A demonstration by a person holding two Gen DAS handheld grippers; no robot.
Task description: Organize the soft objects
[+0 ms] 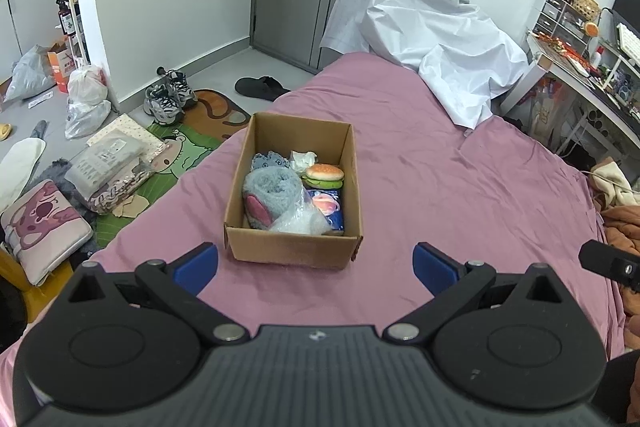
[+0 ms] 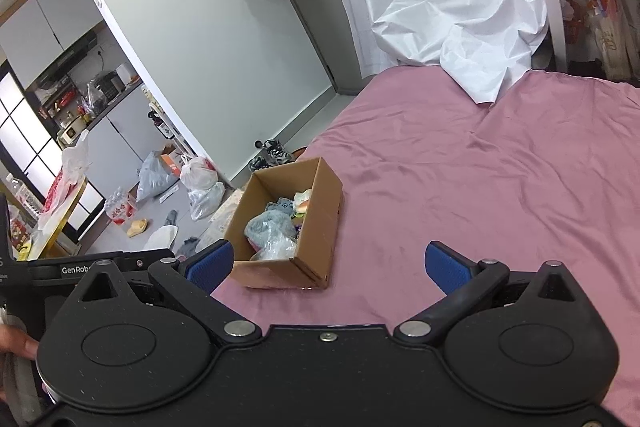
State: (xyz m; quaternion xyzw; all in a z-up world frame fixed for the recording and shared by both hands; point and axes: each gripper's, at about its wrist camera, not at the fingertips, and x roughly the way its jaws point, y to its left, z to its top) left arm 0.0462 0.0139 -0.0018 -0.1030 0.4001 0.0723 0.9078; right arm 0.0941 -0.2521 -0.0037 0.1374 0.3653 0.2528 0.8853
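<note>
An open cardboard box (image 1: pixel 294 246) (image 2: pixel 318 227) sits on the pink bed sheet (image 1: pixel 440 187) (image 2: pixel 460 187). Inside lie a grey-blue plush with a pink ear (image 1: pixel 269 195) (image 2: pixel 266 225), a soft burger toy (image 1: pixel 323 175) (image 2: pixel 301 207), a blue packet (image 1: pixel 330 207), a crumpled clear plastic bag (image 1: pixel 298 221) (image 2: pixel 278 247) and a white wad (image 1: pixel 303 159). My left gripper (image 1: pixel 316 269) hovers open just in front of the box, nothing between its blue pads. My right gripper (image 2: pixel 328 267) is open too, to the right of the box and empty.
A white sheet (image 1: pixel 424 27) (image 2: pixel 448 15) drapes something at the bed's far end. A cluttered desk (image 1: pixel 580 67) stands right of the bed. Left of the bed the floor holds sneakers (image 1: pixel 168 97), plastic bags (image 1: pixel 86 99), parcels (image 1: pixel 112 163) and a cushion (image 1: pixel 44 231).
</note>
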